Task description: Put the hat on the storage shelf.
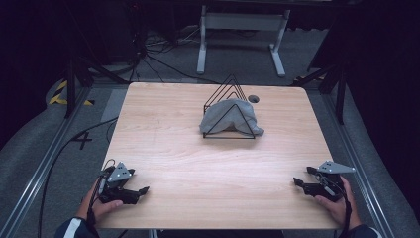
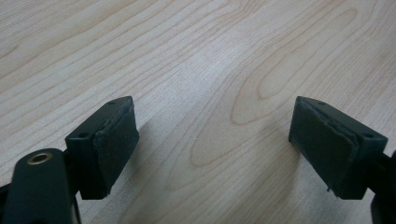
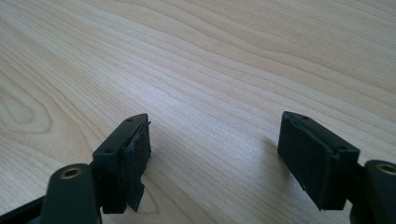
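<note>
I see a pale wooden desk [image 1: 213, 168] on grey floor, its wire rack [image 1: 229, 111] holding a grey cloth [image 1: 223, 119], while left gripper [image 1: 141, 191] and right gripper [image 1: 298, 182], nearer me than the rack, have their jaws released.

Light wooden table [image 1: 198, 168], grain visible, rounded corners; small round hole [image 1: 253, 98] near its far edge. Beyond the table: white metal frame [image 1: 241, 37] standing on grey floor [image 1: 163, 67]. Black cables [image 1: 148, 57] trail across the floor at far left. Yellow-black striped tape [image 1: 62, 94] at left. Metal rails [image 1: 34, 168] flank both table sides. Dark curtains [image 1: 29, 49] behind.
</note>
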A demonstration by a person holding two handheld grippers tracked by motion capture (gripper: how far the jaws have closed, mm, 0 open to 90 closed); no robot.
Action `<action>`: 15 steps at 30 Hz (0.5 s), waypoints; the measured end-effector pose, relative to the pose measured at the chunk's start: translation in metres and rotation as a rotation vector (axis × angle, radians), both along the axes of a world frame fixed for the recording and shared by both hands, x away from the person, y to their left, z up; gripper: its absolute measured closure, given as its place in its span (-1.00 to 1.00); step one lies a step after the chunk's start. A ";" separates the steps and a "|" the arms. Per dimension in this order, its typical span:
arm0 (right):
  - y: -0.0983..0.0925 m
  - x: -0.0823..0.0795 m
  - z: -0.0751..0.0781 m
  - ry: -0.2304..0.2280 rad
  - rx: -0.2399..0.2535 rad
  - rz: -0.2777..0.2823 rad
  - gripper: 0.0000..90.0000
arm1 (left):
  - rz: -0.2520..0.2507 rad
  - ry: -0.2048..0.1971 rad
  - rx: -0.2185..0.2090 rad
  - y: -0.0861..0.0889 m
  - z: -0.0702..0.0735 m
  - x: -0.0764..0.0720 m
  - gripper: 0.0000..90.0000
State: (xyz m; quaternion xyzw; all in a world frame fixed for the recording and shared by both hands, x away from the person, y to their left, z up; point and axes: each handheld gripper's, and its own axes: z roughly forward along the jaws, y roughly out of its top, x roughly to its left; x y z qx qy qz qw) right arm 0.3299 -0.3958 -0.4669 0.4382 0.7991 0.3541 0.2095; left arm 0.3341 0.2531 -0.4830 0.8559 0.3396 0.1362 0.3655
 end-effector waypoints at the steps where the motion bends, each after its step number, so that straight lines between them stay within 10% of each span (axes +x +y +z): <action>1: 0.000 0.000 0.000 0.000 0.000 0.000 -0.43 | -0.001 0.001 0.003 0.000 0.000 0.000 -0.66; 15: 0.000 0.000 0.000 0.002 -0.001 -0.012 -0.47 | -0.008 0.003 0.010 0.000 0.000 0.001 -0.68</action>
